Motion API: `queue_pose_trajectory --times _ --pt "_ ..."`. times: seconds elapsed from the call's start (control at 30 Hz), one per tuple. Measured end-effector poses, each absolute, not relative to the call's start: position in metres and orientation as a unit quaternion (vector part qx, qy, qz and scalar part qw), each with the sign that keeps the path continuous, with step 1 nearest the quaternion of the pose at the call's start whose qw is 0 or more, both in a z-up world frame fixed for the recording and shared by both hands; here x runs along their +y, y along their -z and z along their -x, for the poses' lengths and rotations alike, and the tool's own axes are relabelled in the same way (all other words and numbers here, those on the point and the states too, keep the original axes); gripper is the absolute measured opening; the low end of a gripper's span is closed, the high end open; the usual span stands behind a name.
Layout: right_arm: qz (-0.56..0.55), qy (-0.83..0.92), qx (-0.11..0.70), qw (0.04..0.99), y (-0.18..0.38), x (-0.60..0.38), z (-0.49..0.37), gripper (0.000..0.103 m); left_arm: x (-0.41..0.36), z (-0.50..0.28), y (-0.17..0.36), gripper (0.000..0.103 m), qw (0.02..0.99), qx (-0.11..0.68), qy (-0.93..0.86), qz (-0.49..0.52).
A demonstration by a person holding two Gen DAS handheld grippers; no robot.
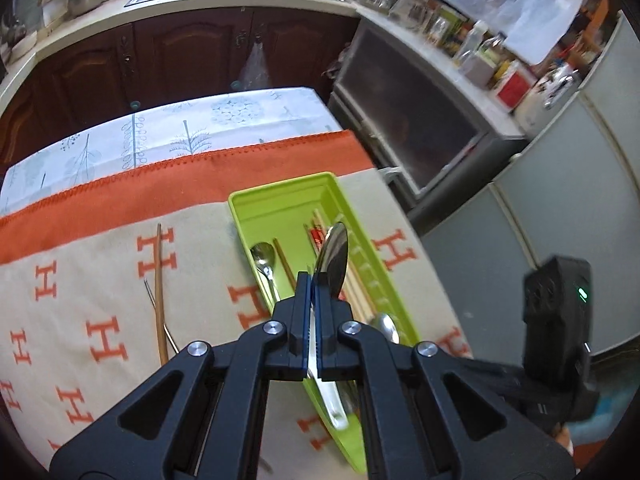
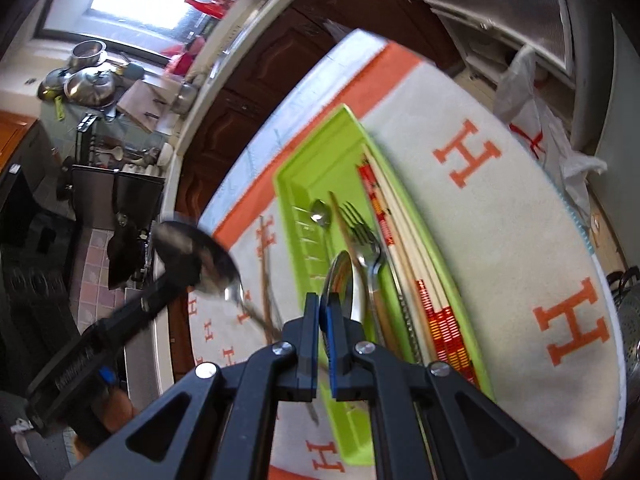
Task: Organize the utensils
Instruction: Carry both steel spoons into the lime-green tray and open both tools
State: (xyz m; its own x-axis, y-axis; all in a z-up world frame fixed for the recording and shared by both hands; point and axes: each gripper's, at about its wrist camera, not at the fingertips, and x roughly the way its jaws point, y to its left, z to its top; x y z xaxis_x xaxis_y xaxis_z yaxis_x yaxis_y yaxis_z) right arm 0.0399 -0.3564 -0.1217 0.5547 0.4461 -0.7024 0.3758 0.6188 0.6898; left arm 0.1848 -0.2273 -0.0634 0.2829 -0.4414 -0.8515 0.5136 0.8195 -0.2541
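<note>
Spoons (image 1: 334, 256) are clamped in both claws, left claw (image 1: 312, 280) and right claw (image 2: 323, 300), above the tray (image 1: 280, 200); each should be lowered flat beside the small spoon (image 1: 262, 254) before release.

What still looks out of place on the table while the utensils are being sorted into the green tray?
A brown chopstick and a thin metal stick lie loose on the H-patterned cloth, left of the green tray rather than in it. The left gripper and the right gripper each hold a spoon.
</note>
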Motion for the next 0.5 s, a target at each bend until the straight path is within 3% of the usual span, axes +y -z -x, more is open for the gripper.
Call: queue_pose_trajectory --times 0.33,0.5 --pt "-0.427 -0.025 0.520 0.739 0.152 -0.351 -0.051 0.009 -0.234 -0.212 0.114 0.001 0.788 0.555 0.262 -0.050" --pt "-0.431 -0.011 0.510 0.744 0.149 -0.354 -0.049 0.026 -0.224 -0.207 0.105 0.004 0.791 0.548 0.267 -0.042"
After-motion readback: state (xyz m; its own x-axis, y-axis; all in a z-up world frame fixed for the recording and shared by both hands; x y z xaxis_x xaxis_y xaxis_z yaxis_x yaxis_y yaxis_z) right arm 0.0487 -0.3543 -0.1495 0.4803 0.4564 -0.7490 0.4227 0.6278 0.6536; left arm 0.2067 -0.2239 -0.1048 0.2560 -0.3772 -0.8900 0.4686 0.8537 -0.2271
